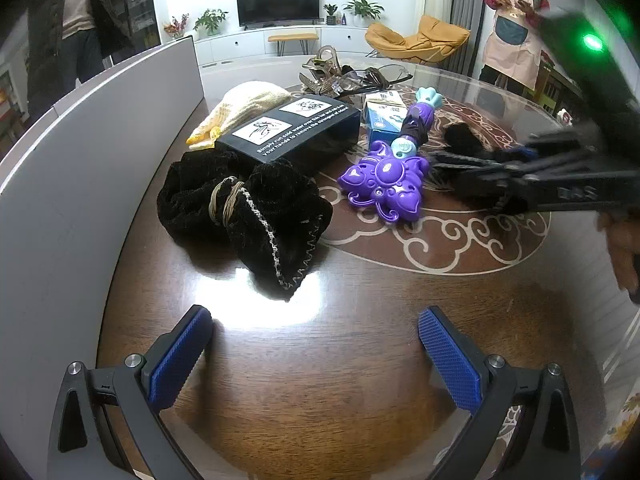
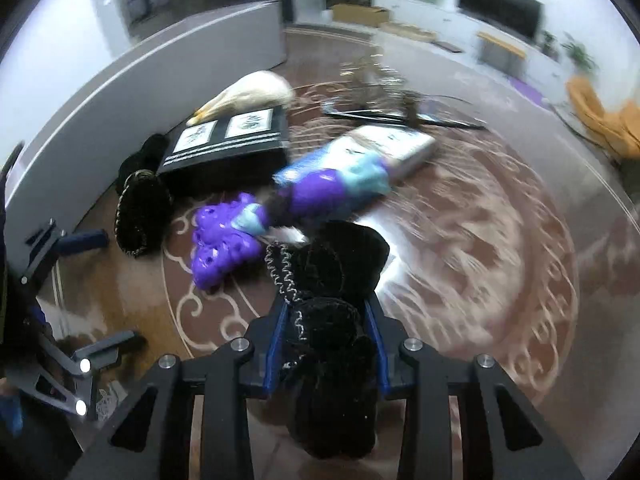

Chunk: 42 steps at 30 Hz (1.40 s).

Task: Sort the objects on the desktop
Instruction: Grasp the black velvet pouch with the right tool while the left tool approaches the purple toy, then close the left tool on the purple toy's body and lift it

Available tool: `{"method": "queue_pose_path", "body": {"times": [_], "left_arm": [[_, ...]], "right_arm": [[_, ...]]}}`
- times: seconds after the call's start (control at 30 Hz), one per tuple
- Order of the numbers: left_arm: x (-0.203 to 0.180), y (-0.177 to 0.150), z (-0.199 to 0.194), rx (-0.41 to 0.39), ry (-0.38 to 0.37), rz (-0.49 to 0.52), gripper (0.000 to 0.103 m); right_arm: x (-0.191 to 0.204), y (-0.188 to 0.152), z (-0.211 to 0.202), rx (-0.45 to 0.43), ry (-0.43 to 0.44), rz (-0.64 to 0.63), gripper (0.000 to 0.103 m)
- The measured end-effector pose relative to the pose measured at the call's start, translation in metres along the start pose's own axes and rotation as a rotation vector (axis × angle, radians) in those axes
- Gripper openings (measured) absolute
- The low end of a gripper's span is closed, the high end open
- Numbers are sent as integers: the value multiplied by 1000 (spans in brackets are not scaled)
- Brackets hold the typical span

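Note:
My left gripper (image 1: 316, 344) is open and empty above the brown table, short of a black knitted cloth (image 1: 244, 212). A purple toy wand (image 1: 384, 176) lies at the table's middle, next to a black box (image 1: 292, 130), a cream knitted cloth (image 1: 244, 108) and a blue-white carton (image 1: 384, 114). My right gripper (image 2: 326, 320) is shut on a second black knitted cloth (image 2: 332, 292), just in front of the wand (image 2: 228, 240). In the left wrist view the right gripper (image 1: 480, 172) reaches in from the right, blurred.
A grey panel (image 1: 80, 140) curves along the table's left side. Glasses and hair clips (image 1: 352, 76) lie at the far side. The table (image 1: 340, 380) is bare near the left gripper. A person stands at the far right beyond the table.

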<state>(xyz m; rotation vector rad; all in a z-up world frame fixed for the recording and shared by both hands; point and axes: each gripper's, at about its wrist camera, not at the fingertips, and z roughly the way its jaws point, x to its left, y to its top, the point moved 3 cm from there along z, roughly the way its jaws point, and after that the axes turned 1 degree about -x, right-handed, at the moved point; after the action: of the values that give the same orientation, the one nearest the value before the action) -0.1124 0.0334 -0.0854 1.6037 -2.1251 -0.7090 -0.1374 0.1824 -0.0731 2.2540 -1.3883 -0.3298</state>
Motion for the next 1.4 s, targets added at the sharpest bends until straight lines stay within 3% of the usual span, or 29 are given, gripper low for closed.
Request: {"method": "queue_pose_path", "body": {"times": [0.2,0.23,0.27,0.33,0.47,0.6,0.7,0.77,0.93,1.0,1.03,1.13,1.23,1.4], "left_arm": [[-6,2,0,11,-18,5,103],[-11,4,-1,9,-55,16,103],[-23,6,-2,2,-145,44,103],[-38,12,2,10,-192,90,103],[-46,41,29,60,-102,93,103],[-41,70,48,68,-116,48,103],[-51,87,61,96,-92,84,103],[-59,93,67,100,-81,117,103],[-63,100,71,118,-48,74,103],[-64,101,67,97,-38,65,78],[-64,100,59,70,-41,67,49],[-65,81,44,69,-81,55,47],[-68,44,20,35,-42,75,43],[-62,-5,-19,0,-52,4,42]], "right_arm": [[-22,-93,-45,-73,-122,107,38],[-26,-106,-53,-99,-128,135,39],[-30,-116,-58,-121,-131,159,39],[-36,-134,-69,-179,-128,230,39],[-49,-138,-73,-216,-88,340,40],[-53,-132,-76,-230,-73,383,41],[-52,-131,-78,-225,-89,373,41],[-51,-130,-76,-222,-101,366,41],[-48,-132,-77,-218,-114,359,41],[-48,-132,-77,-218,-116,358,41],[-48,-132,-77,-217,-117,357,41],[-47,-132,-76,-216,-122,354,41],[-46,-131,-76,-215,-127,352,41],[-44,-128,-74,-205,-154,333,42]]}}
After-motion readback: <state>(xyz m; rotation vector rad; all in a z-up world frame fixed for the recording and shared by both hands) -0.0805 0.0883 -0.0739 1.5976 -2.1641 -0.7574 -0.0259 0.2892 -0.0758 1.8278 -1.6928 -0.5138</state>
